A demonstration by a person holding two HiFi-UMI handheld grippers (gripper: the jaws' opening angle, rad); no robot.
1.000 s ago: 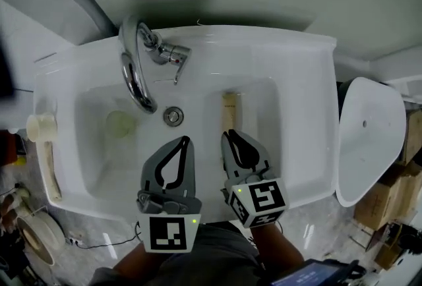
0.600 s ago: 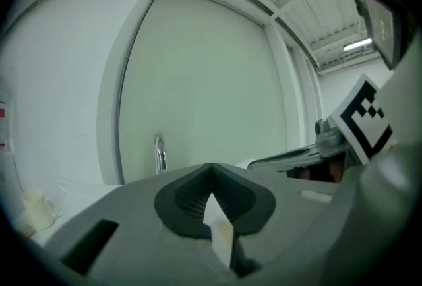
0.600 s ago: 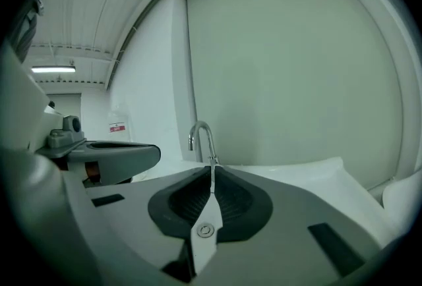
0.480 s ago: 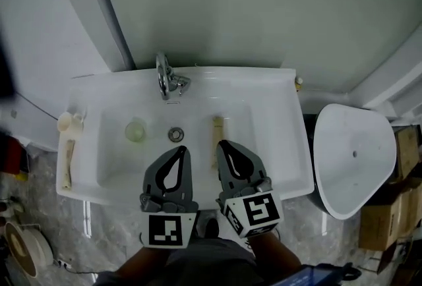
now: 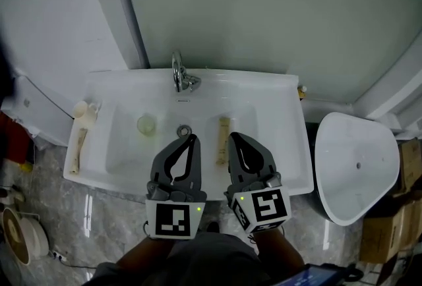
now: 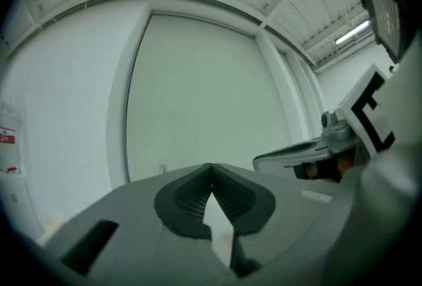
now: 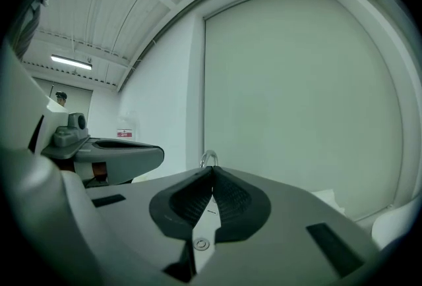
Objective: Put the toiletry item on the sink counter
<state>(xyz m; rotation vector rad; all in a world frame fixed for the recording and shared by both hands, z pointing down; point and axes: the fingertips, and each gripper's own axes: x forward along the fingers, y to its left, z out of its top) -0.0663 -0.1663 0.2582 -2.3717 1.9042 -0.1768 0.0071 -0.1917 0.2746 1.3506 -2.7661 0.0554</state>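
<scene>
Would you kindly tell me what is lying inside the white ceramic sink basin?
A pale round item, the metal drain and a long beige stick-shaped item lie in the basin. Its near floor is covered by the left gripper and right gripper.

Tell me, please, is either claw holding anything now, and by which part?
Nothing is held. The left claw and the right claw are both shut, with nothing between their jaws.
</scene>
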